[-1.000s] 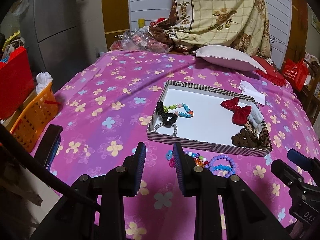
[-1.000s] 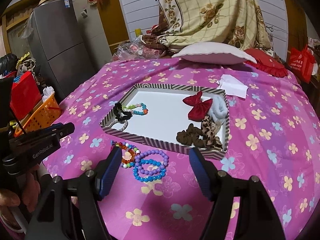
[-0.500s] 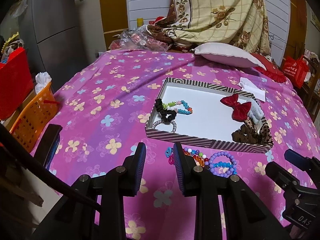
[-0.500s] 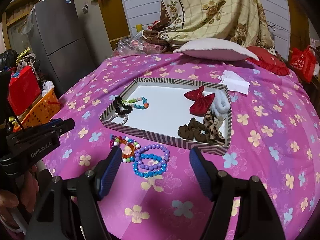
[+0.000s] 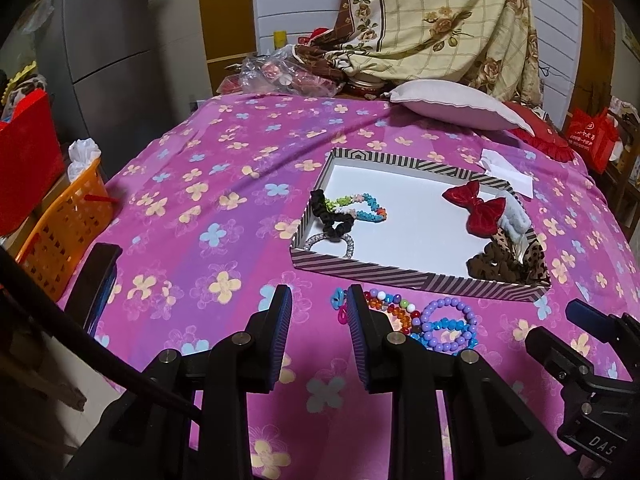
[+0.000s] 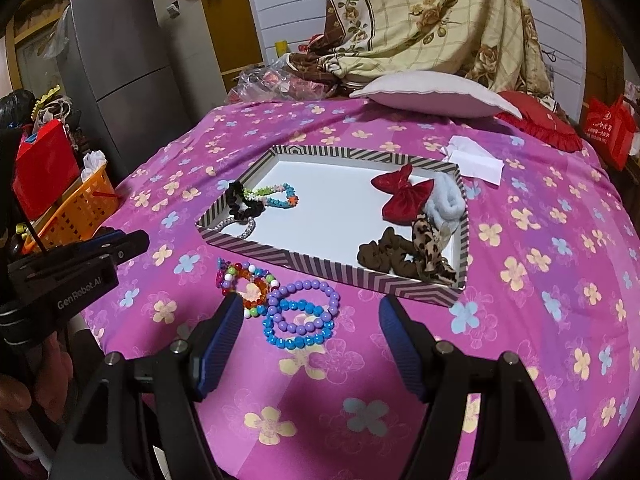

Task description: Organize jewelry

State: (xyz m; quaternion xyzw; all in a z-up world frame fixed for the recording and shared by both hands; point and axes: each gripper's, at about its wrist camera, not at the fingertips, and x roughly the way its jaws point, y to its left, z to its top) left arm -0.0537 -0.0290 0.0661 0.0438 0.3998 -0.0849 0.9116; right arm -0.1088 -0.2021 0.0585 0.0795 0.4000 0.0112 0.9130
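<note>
Half of multicoloured bracelet (image 5: pixel 394 309) behind left tongs (image 5: pixel 318 328).

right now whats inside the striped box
Left end: black scrunchie, flower-bead bracelet, sparkly ring. Right end: red bow, pale fluffy piece, leopard and brown scrunchies. Anything beneath that pile is hidden.

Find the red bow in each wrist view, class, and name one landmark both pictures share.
Left wrist view: the red bow lies right of centre, in the striped tray's far right part.
Right wrist view: the red bow lies just right of centre, in the tray's right half.
Shared landmark: the white pillow behind the tray.
</note>
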